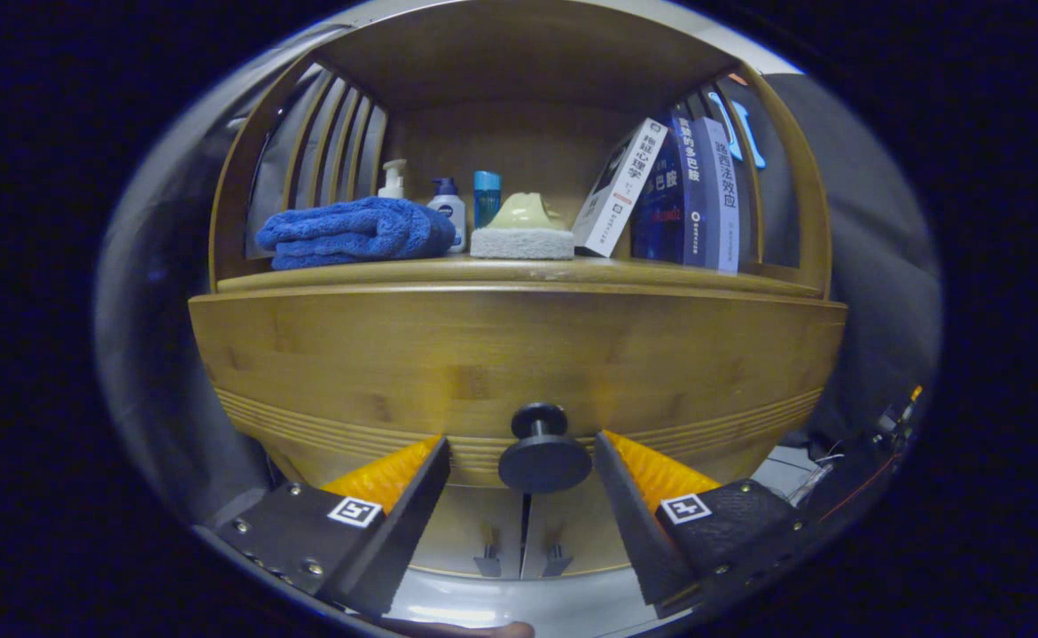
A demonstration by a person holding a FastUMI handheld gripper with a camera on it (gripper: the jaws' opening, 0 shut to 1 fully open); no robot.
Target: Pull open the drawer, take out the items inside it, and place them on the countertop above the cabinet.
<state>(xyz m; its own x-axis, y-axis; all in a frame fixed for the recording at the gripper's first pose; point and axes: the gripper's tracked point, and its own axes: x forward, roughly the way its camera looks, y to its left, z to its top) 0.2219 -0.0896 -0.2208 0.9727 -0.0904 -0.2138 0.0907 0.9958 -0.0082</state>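
A wooden drawer front [519,354] fills the space ahead of me, closed flush with the cabinet. Its round black knob [543,450] sticks out toward me, right between my two fingers. My gripper [523,461] stands open, one finger on each side of the knob with a gap to it on both sides. Above the drawer runs the wooden countertop [501,270], a shelf with a roof and slatted sides. What lies inside the drawer is hidden.
On the countertop lie a folded blue towel [355,232], a few small bottles [448,208] behind it, a sponge with a pale holder [523,232], and three leaning books [674,195] at the right. Below the drawer are two pale cabinet doors [519,532].
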